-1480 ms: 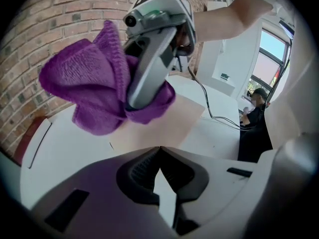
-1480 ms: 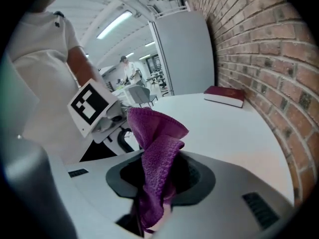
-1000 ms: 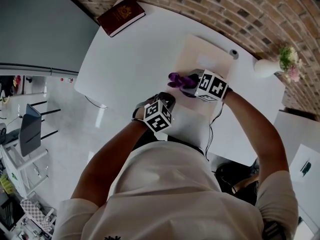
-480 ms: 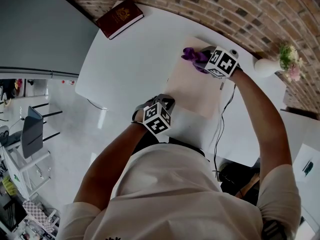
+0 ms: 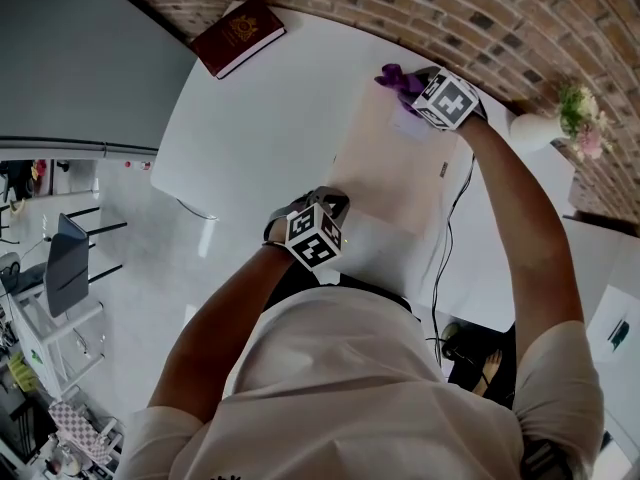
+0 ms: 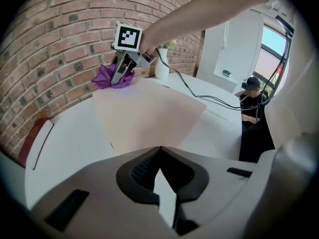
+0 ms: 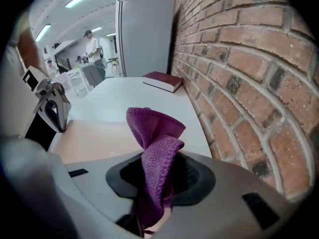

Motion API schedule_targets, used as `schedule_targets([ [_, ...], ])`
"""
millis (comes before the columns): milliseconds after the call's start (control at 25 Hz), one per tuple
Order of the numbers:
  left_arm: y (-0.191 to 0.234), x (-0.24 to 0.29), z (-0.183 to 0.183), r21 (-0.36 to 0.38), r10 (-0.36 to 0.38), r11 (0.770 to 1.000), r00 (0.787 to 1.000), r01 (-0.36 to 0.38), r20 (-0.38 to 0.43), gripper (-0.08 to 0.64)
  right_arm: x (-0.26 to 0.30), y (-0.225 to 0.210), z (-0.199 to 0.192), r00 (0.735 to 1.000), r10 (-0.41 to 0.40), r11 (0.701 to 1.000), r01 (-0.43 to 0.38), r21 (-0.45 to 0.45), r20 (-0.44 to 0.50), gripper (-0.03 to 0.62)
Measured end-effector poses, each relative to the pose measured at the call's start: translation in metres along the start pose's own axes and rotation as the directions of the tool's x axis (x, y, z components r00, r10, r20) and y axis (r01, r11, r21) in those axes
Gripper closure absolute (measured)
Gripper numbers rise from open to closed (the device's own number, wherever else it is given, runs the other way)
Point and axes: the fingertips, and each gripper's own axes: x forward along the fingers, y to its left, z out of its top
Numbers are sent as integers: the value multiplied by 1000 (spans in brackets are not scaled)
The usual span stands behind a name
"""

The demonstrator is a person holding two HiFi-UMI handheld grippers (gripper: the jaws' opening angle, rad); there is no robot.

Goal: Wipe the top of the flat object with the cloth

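Observation:
A flat beige board lies on the white table. My right gripper is at the board's far corner, close to the brick wall, shut on a purple cloth. In the right gripper view the cloth bunches up out of the jaws above the board. My left gripper sits at the board's near left edge with its jaws shut and nothing seen between them. From the left gripper view the board stretches ahead to the right gripper and the cloth.
A dark red book lies at the table's far left. A white vase with flowers stands by the brick wall to the right. A thin cable runs off the board's right side to the floor.
My right gripper has carried the cloth from the board's middle to its far corner near the wall. The left gripper has stayed in place.

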Motion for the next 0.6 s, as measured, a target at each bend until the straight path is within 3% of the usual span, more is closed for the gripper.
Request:
schedule_targets([
  [120, 0, 0, -1, 4, -4, 1000, 1000, 4, -2, 535, -12, 15, 9, 999, 17, 1000, -16, -13, 51, 451],
  [280, 0, -1, -1, 0, -9, 1000, 1000, 9, 0, 535, -38, 76, 21, 981, 157, 987, -152, -53, 114, 451],
  [600, -1, 0, -1, 18, -17, 1000, 1000, 17, -9, 535, -62, 229, 3, 894, 430, 901, -417, -118, 127, 451],
])
